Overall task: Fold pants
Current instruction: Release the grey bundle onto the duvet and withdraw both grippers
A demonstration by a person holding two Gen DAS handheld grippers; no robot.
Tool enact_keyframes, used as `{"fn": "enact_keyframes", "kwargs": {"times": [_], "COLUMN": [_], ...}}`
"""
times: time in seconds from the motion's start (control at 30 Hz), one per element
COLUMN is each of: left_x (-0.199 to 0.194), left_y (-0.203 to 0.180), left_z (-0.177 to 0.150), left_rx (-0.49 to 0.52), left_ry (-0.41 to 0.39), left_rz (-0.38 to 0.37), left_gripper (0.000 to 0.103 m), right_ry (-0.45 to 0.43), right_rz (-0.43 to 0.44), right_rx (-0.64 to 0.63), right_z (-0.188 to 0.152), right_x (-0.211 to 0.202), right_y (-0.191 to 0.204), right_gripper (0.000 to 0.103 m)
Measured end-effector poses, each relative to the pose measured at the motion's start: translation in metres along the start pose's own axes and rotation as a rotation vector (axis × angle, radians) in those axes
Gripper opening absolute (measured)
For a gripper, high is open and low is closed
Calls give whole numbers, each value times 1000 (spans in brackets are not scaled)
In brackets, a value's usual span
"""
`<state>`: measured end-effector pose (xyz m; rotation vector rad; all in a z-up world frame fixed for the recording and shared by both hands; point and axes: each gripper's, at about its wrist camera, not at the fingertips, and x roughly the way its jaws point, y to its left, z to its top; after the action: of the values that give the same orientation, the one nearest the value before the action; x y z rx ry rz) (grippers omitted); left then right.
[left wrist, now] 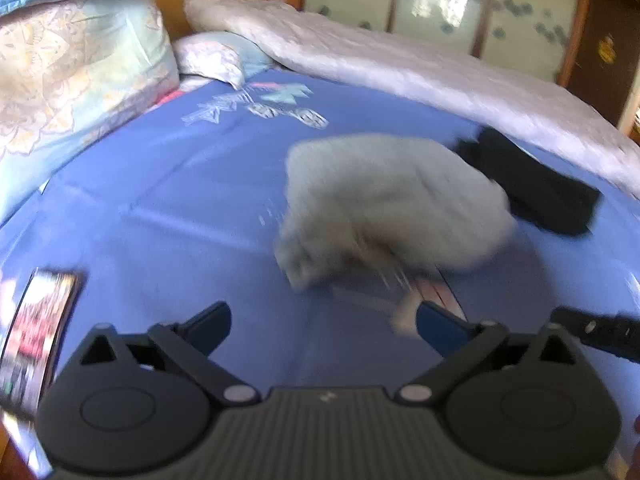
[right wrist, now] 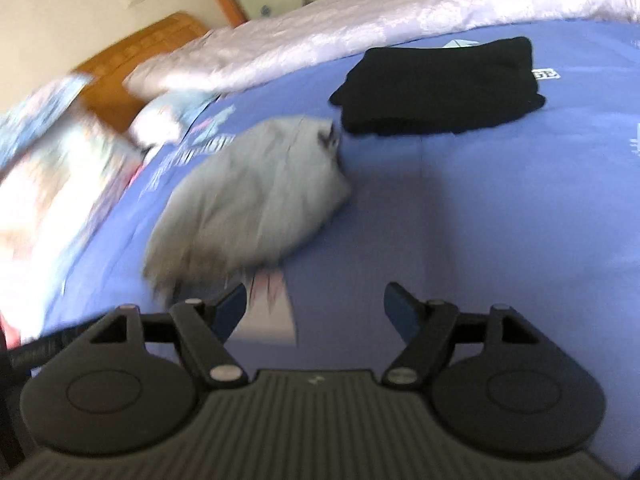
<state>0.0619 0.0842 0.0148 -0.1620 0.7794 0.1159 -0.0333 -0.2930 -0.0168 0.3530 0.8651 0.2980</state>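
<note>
On the big blue bed sheet (left wrist: 160,200), a soft pale grey bundle of folded pants (left wrist: 384,204) lies just in front of both grippers.

A folded black cloth (right wrist: 436,88) sits near its far end. The pants' long side runs slanted from near to far in the right wrist view. The black left gripper (left wrist: 324,328) and the black right gripper (right wrist: 314,308) both have wide jaws holding nothing. To finish well, I think pat the bundle flat and leave it neat.

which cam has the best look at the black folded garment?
Right wrist: the black folded garment lies whole and fairly sharp on the blue sheet. In the left wrist view it sits at the right, blurred, with the grey pants covering its near corner.
</note>
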Motion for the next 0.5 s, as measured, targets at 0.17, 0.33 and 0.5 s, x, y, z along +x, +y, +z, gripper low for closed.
{"fn": "enact_keyframes", "kwargs": {"times": [0.17, 0.33, 0.5], "left_x": [-37, -59, -78], "left_y": [-23, -42, -52], "left_z": [-28, -46, -59], "left_rx": [71, 138, 165], "left_ry": [50, 19, -33], "left_rz": [-34, 46, 125], "left_gripper": [103, 103, 103], "right_ry": [35, 55, 35], "right_rz": [-8, -1, 16], "right_rx": [-87, -25, 25], "right_z": [-51, -72, -72], "right_x": [-44, -62, -67], "right_y": [19, 15, 17], "right_gripper": [87, 88, 88]}}
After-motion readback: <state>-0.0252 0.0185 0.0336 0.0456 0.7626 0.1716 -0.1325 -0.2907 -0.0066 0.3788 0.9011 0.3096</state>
